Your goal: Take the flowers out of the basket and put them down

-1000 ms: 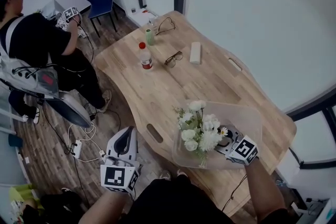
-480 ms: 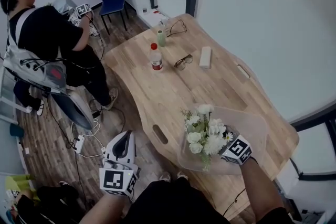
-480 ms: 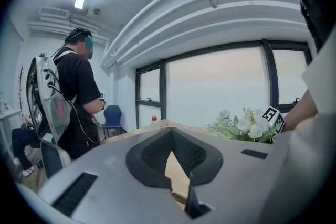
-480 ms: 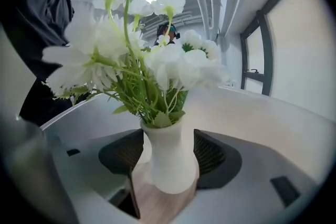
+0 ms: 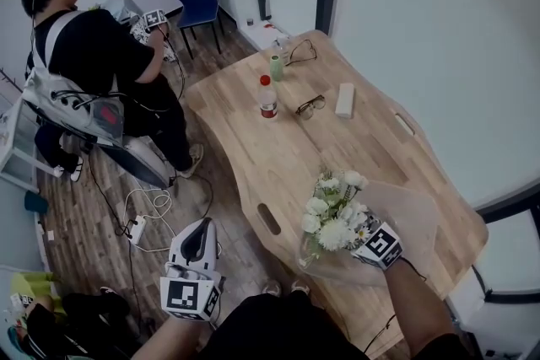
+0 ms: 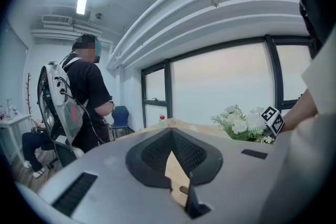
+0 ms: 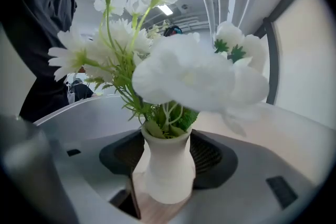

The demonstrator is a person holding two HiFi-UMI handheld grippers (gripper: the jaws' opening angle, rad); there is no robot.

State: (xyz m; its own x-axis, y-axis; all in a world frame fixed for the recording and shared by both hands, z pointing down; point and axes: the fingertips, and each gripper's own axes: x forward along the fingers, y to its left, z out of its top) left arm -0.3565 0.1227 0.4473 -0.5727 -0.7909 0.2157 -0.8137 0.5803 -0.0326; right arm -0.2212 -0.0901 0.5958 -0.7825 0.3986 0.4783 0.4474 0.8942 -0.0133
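At the near right end of the pale wooden table [image 5: 354, 139]: a clear plastic basket [image 5: 418, 211]. Off the table's far left corner, a person [image 5: 93, 72] in black with a pack on the back. Inside the basket, at its left side: the white flowers [image 5: 333, 211], upright in a small white vase [image 7: 168, 170]. Not yet lifted out.

Right gripper [image 5: 364, 236]: reaching into the basket from the near side, marker cube up, just beside the blooms. Jaws spread very wide, just now been opening, the vase standing between them. Close to both dark pads, yet a sliver of the surface below visible at the vase's left; no squeeze to be seen.

Left gripper [image 5: 198, 225]: well apart from the basket, off the table's near left edge, above the floor. Jaws pressed together at the tips, nothing between.

At the far end of the table: a red-capped bottle [image 5: 267, 97], a white block [image 5: 344, 99], a small green bottle [image 5: 276, 67], a pair of glasses [image 5: 310, 105] between bottle and block.
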